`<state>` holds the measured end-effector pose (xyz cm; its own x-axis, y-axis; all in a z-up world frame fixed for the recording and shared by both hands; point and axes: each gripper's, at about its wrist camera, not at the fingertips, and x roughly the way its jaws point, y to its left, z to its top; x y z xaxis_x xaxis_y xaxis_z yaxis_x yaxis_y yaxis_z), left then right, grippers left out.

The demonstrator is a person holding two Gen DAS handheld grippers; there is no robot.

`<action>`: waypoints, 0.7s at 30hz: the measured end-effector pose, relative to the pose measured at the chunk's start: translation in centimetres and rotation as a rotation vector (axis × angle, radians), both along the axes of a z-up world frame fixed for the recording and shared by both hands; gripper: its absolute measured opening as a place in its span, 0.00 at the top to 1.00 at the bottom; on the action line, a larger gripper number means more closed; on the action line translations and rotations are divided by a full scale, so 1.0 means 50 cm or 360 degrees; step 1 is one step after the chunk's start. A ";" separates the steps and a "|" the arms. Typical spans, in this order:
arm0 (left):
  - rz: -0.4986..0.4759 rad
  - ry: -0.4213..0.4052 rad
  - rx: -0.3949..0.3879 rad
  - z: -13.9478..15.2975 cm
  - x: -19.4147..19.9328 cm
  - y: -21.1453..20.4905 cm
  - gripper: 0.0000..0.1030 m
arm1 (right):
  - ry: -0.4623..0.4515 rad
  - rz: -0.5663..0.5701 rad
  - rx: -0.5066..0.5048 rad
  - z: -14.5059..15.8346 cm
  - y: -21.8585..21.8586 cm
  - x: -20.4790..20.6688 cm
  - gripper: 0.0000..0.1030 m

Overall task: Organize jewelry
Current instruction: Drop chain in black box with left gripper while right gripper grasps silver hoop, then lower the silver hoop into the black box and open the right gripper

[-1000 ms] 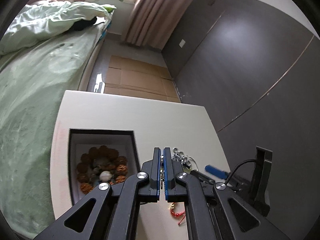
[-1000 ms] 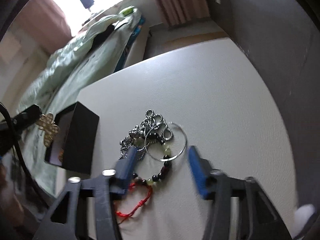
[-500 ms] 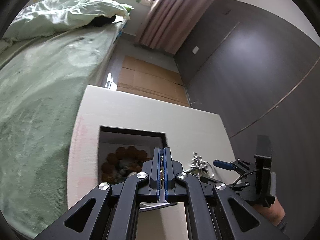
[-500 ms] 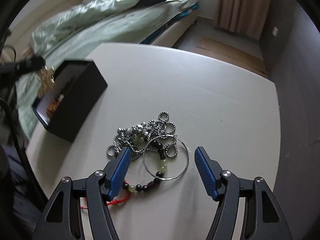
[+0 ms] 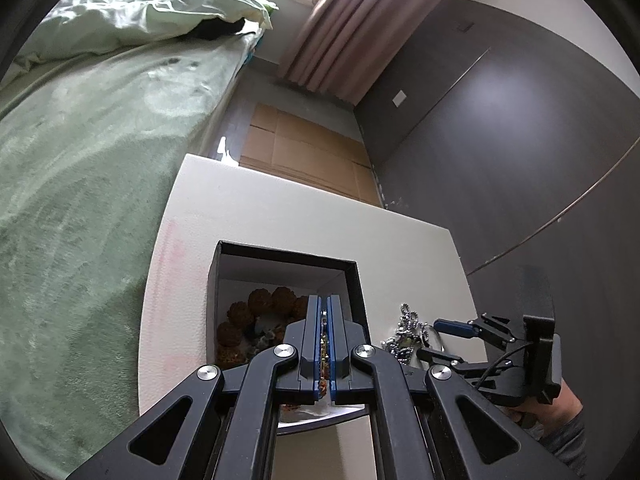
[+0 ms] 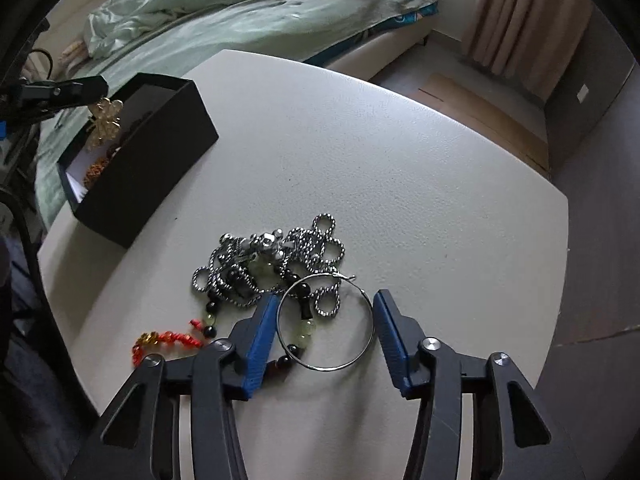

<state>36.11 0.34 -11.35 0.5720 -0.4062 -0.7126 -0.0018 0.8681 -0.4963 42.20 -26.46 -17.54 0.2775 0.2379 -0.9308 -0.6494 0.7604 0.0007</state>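
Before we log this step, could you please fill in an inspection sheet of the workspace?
Surface: white table, bare beyond the jewelry.
Job's things: black box holding brown beads; tangled chain, hoop, red cord on the table.
Clutter: nothing seen.
Grippers: left gripper shut on gold ornament above the box; right gripper has just been closing, pads flank the hoop.
Cables: black cable.
Surroundings: bed, curtain.

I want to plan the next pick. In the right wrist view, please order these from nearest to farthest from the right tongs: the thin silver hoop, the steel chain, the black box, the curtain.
1. Thin silver hoop: between the open right tongs.
2. Steel chain: just beyond the hoop, piled on the table.
3. Black box: far left on the table.
4. Curtain: top right, across the room.
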 end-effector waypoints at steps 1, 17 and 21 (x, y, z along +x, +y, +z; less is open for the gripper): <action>0.0004 0.0004 0.0001 -0.001 0.000 0.001 0.98 | -0.0001 0.0005 -0.0005 0.001 -0.001 -0.003 0.52; 0.0090 -0.0056 -0.0152 0.045 -0.024 0.060 0.27 | -0.0186 0.0059 0.0110 0.144 0.087 -0.049 0.53; 0.0123 -0.0086 -0.0153 0.069 -0.035 0.088 0.27 | -0.0208 0.0090 0.0196 0.182 0.140 -0.054 0.53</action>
